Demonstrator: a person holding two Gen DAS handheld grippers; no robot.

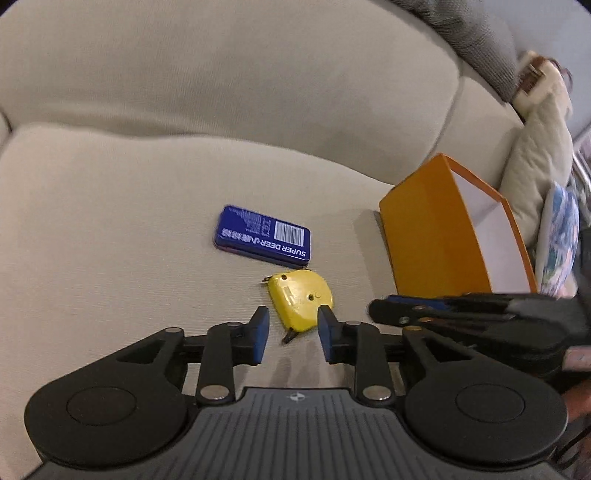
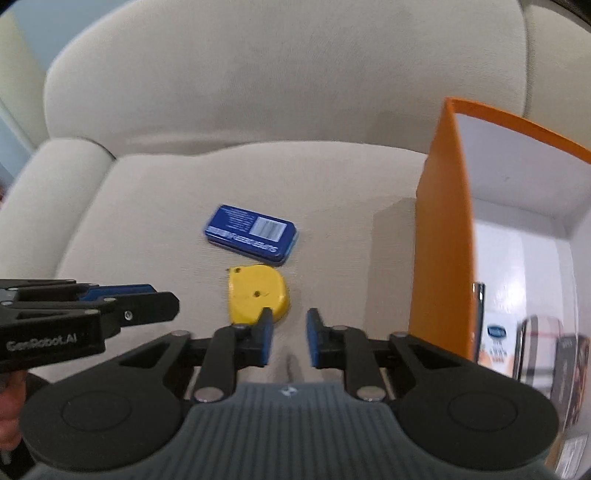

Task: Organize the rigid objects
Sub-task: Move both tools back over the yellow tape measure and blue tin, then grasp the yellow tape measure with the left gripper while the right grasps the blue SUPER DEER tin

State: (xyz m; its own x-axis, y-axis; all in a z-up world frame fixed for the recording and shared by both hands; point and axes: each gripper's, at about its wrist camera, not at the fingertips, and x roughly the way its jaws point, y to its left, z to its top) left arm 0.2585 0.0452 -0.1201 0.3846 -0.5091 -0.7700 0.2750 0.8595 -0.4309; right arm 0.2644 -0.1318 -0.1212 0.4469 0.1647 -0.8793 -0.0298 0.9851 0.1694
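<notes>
A yellow tape measure [image 1: 300, 297] lies on the beige sofa seat [image 1: 129, 229], with a blue "SUPER DEER" tin [image 1: 263, 236] just beyond it. My left gripper [image 1: 291, 325] is open, its fingers either side of the tape measure's near end, above it. My right gripper [image 2: 290, 328] is open and empty, just right of the tape measure [image 2: 257, 295]; the tin [image 2: 251, 234] lies behind. An orange box [image 2: 439, 258] with a white inside stands to the right and holds several items. Each gripper shows in the other's view, the right gripper [image 1: 380, 312] and the left gripper [image 2: 166, 306].
The sofa backrest [image 1: 240, 81] rises behind the seat. A cream cushion [image 1: 535, 166] and a patterned cushion [image 1: 557, 236] lie past the orange box [image 1: 436, 236]. A grey throw [image 1: 476, 33] hangs on the backrest. The sofa arm [image 2: 48, 177] is at the left.
</notes>
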